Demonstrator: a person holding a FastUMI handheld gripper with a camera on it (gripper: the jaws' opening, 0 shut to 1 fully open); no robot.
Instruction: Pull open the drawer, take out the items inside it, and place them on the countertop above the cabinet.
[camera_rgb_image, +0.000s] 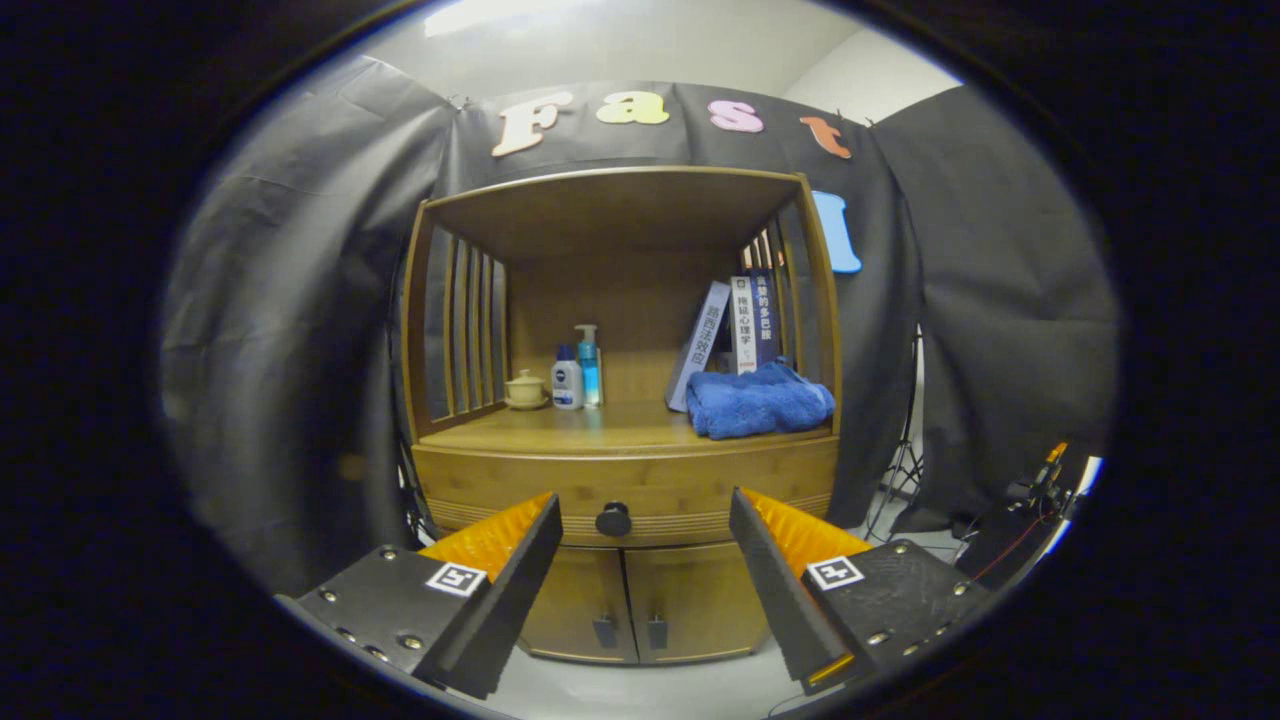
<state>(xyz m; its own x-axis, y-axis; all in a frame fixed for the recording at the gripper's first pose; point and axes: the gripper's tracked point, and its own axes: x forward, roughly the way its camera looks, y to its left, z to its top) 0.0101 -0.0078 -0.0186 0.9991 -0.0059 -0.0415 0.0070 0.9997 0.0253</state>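
Note:
A wooden cabinet stands ahead of me with its drawer (560, 488) closed under the countertop (600, 428). The drawer's round dark knob (613, 519) sits in line with the gap between my fingers, a short way beyond them. My gripper (645, 505) is open, with its orange-backed black fingers (520, 560) spread wide and nothing between them. What lies inside the drawer is hidden.
On the countertop stand a small lidded cup (525, 389), two bottles (578, 375), a folded blue towel (757, 400) and leaning books (735, 330). Slatted side walls and a top shelf enclose it. Two small doors (630, 600) sit below the drawer. A stand and cables (1040, 490) are at the right.

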